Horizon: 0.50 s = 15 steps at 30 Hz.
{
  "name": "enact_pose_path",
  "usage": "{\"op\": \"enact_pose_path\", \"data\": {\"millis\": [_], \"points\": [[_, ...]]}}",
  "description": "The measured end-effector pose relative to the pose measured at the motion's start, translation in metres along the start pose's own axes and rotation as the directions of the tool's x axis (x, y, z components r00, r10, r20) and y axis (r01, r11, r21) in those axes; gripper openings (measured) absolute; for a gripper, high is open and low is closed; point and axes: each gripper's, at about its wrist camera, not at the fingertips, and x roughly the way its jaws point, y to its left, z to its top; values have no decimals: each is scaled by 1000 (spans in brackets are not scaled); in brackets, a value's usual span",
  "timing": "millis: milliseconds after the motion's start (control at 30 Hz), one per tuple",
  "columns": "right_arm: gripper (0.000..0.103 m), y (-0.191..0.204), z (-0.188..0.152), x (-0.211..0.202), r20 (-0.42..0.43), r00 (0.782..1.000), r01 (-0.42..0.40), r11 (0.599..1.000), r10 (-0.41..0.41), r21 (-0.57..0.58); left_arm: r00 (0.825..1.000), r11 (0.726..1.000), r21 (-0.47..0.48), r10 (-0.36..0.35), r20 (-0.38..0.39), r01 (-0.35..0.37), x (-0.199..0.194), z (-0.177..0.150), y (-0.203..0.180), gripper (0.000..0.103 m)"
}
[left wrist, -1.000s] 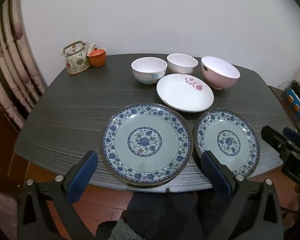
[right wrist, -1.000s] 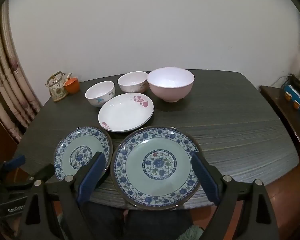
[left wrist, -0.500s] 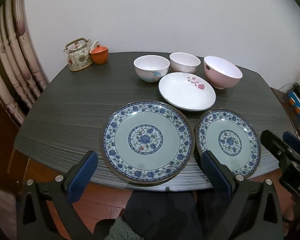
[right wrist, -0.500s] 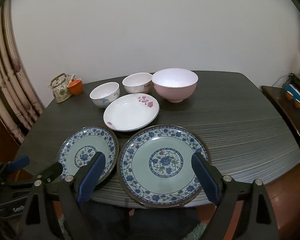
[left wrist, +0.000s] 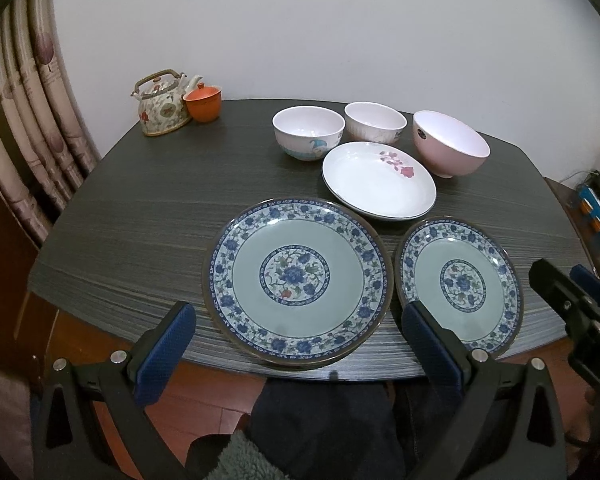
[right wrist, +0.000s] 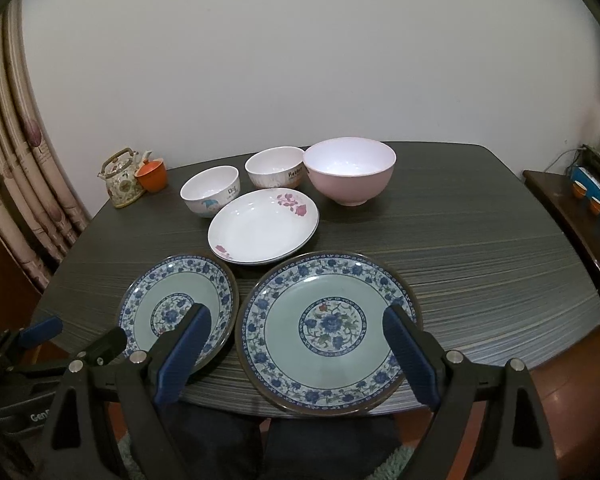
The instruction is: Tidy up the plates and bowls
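Note:
Two blue-patterned plates lie side by side at the table's near edge. My left gripper (left wrist: 296, 320) hangs open just in front of the left plate (left wrist: 296, 280), nothing between its fingers. My right gripper (right wrist: 298, 320) is open just above the near part of the right plate (right wrist: 328, 328) and holds nothing. Behind the two plates sits a white plate with pink flowers (left wrist: 380, 180). Further back stand a cartoon-printed bowl (left wrist: 308, 132), a second white bowl (left wrist: 375, 122) and a larger pink bowl (left wrist: 450, 148), all upright and apart.
A flowered teapot (left wrist: 160, 106) and an orange cup (left wrist: 203, 102) stand at the dark table's (left wrist: 140, 208) far left corner. Curtains (left wrist: 28, 120) hang on the left. A low cabinet (right wrist: 572, 208) with small items stands to the right. A person's dark clothing (left wrist: 320, 420) is below the table edge.
Both views have shifted only slightly. Nothing on the table has moved, and both grippers have stayed open.

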Motion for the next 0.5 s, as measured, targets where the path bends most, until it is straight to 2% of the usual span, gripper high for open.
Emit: {"op": "enact_pose_path", "data": {"millis": [500], "points": [[90,2,-1,-1,-4,1000,-2,1000,2,-3,1000,1000,0,4,-10,-4,0,0,0,102]]}}
